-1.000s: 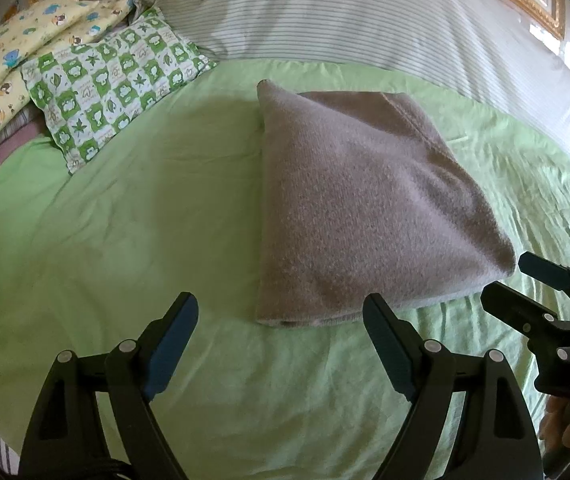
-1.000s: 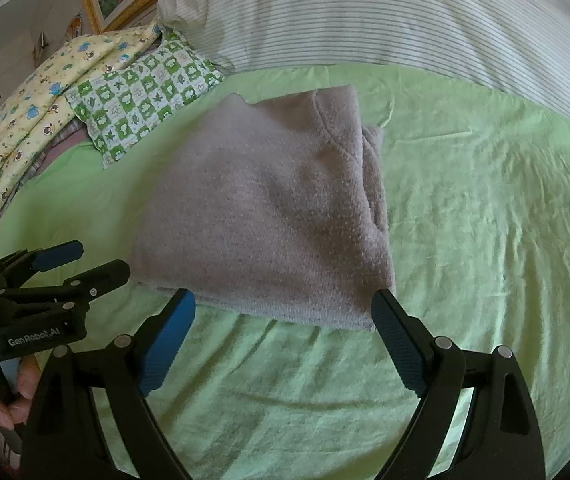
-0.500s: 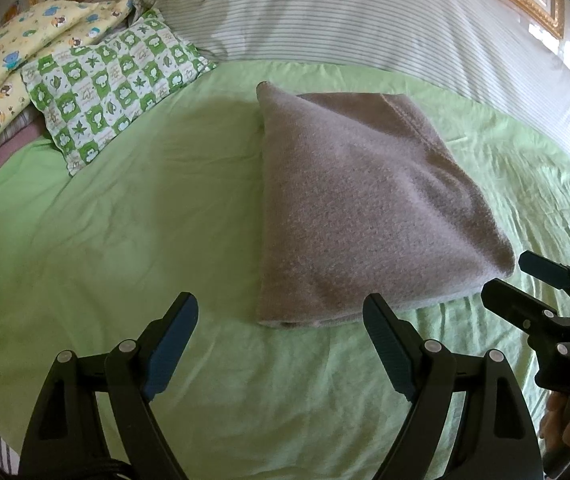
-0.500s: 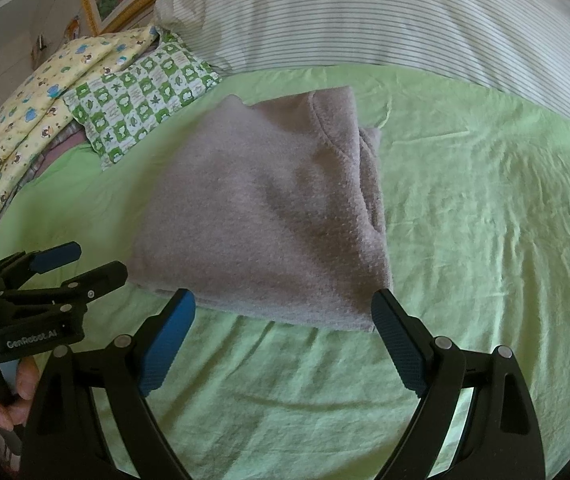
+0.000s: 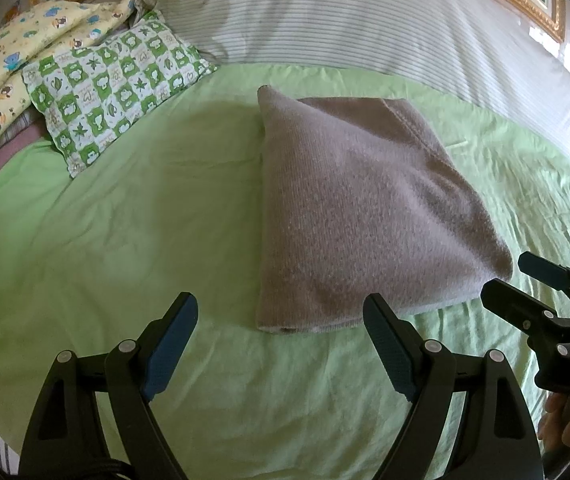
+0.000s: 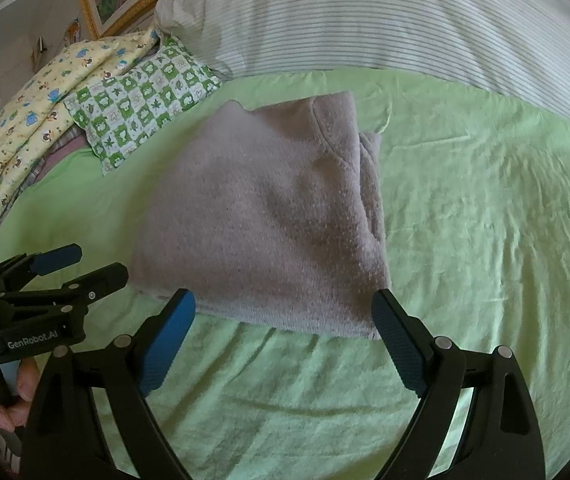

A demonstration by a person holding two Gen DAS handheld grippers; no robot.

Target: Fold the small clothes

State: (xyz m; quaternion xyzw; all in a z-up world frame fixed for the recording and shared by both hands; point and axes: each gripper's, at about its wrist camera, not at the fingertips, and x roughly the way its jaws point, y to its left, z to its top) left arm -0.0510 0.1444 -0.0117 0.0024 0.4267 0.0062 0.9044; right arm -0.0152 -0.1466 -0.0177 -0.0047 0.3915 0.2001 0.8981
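Green-sheeted bed (image 5: 125, 240), folded grey knitted garment (image 5: 357, 216) lying flat at its middle.
Left gripper (image 5: 281, 344) and right gripper (image 6: 283, 336) both hover just short of the garment's near edge, fingers spread wide, holding nothing. Garment's long axis runs away from them; both hands appear equally near.
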